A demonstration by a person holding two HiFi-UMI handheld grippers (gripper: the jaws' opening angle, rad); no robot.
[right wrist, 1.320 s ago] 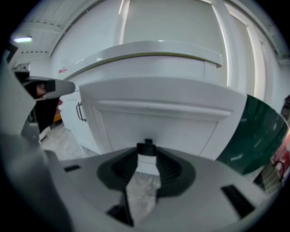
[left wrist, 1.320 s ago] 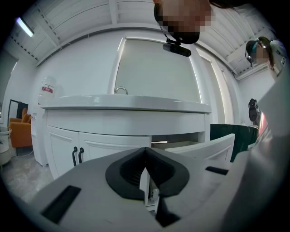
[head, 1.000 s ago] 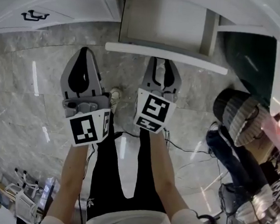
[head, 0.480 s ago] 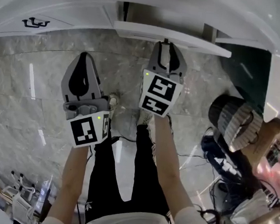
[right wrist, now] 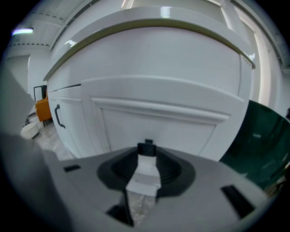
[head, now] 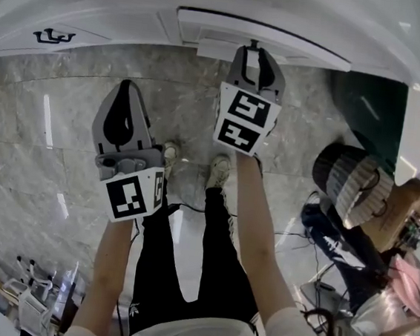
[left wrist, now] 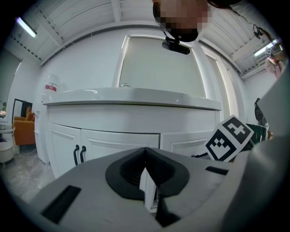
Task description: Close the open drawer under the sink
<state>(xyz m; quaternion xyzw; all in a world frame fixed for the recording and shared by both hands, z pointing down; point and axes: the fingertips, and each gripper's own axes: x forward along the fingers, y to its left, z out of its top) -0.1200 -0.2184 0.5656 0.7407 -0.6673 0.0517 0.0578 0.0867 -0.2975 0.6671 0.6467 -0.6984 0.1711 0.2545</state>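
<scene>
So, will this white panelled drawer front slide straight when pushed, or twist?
The white panelled drawer front looks rigid, so it should not flex. It is wide, and the right gripper sits near its middle, so it probably slides straight.

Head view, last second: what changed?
The white panelled drawer front slid in, now almost flush with the white vanity cabinet. The right tool advanced with it, tips at its small dark handle. The left tool and grey marble floor stayed put.
</scene>
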